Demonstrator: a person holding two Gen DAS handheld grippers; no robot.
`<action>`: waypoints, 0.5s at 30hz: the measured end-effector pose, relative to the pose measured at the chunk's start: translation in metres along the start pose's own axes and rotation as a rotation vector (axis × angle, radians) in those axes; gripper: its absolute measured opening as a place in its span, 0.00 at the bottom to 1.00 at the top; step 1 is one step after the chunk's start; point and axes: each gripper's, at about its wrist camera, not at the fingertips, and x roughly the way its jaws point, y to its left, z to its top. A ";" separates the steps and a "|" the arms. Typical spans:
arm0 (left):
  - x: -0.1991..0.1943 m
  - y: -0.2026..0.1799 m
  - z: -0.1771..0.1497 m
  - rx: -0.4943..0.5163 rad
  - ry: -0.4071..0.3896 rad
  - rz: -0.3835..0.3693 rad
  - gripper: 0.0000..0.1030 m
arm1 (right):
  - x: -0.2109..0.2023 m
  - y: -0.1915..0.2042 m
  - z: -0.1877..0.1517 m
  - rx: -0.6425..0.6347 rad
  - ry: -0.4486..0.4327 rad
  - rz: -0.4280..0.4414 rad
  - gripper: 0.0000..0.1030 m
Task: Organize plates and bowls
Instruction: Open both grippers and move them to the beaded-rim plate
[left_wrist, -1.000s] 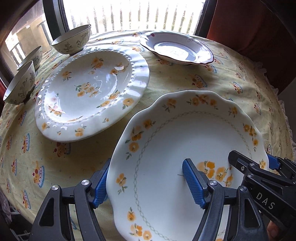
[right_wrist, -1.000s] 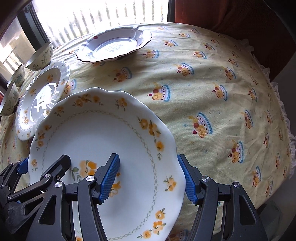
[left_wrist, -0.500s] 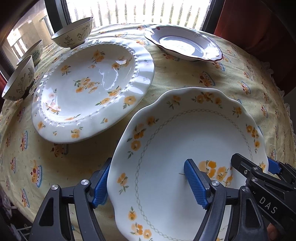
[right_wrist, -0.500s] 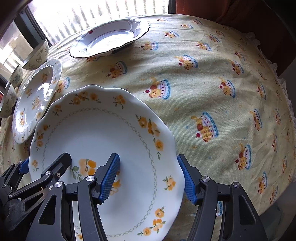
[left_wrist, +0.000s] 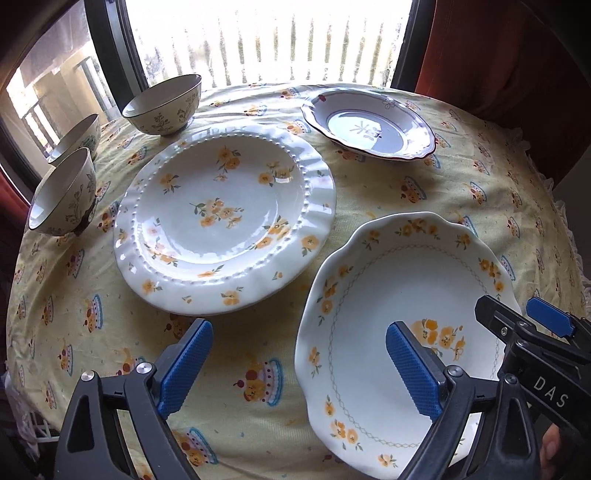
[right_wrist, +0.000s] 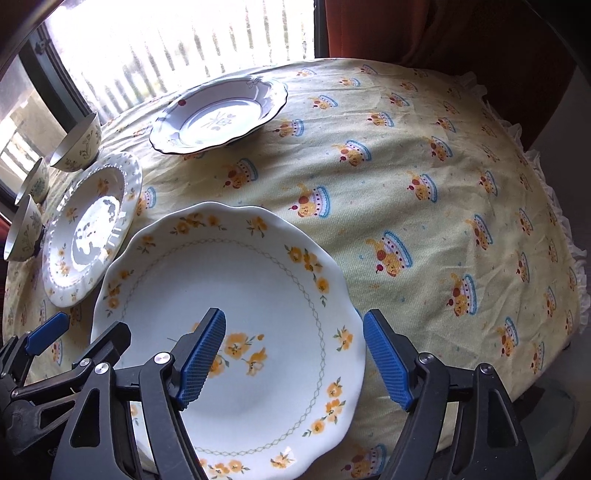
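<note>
A scalloped white plate with orange flowers (left_wrist: 388, 295) (right_wrist: 258, 280) lies on the yellow tablecloth at the near edge. My left gripper (left_wrist: 299, 369) is open, its right finger (left_wrist: 413, 373) over the plate and its left finger (left_wrist: 184, 365) over bare cloth. My right gripper (right_wrist: 295, 354) is open and straddles the plate's right rim without clamping it. A beaded floral plate (left_wrist: 225, 225) (right_wrist: 92, 229) lies to the left. A blue-rimmed plate (left_wrist: 369, 125) (right_wrist: 218, 114) lies at the back. Three bowls (left_wrist: 162, 103) (right_wrist: 77, 144) stand at the back left.
The round table's cloth (right_wrist: 443, 184) drops off at a frilled edge on the right. A window (left_wrist: 266, 40) is behind the table, and red curtains (left_wrist: 498, 55) hang at the back right.
My left gripper has drawn back and to the left; its left finger no longer touches the scalloped plate's rim. The right gripper has stayed open around the right rim.
</note>
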 end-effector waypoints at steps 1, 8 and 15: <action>-0.001 0.004 0.001 0.002 -0.005 -0.001 0.93 | -0.002 0.003 0.000 0.001 -0.007 0.000 0.78; -0.017 0.043 0.009 0.035 -0.051 -0.012 0.94 | -0.018 0.040 -0.001 0.032 -0.051 -0.002 0.78; -0.018 0.084 0.011 0.020 -0.055 -0.018 0.94 | -0.026 0.085 -0.001 0.035 -0.075 -0.027 0.78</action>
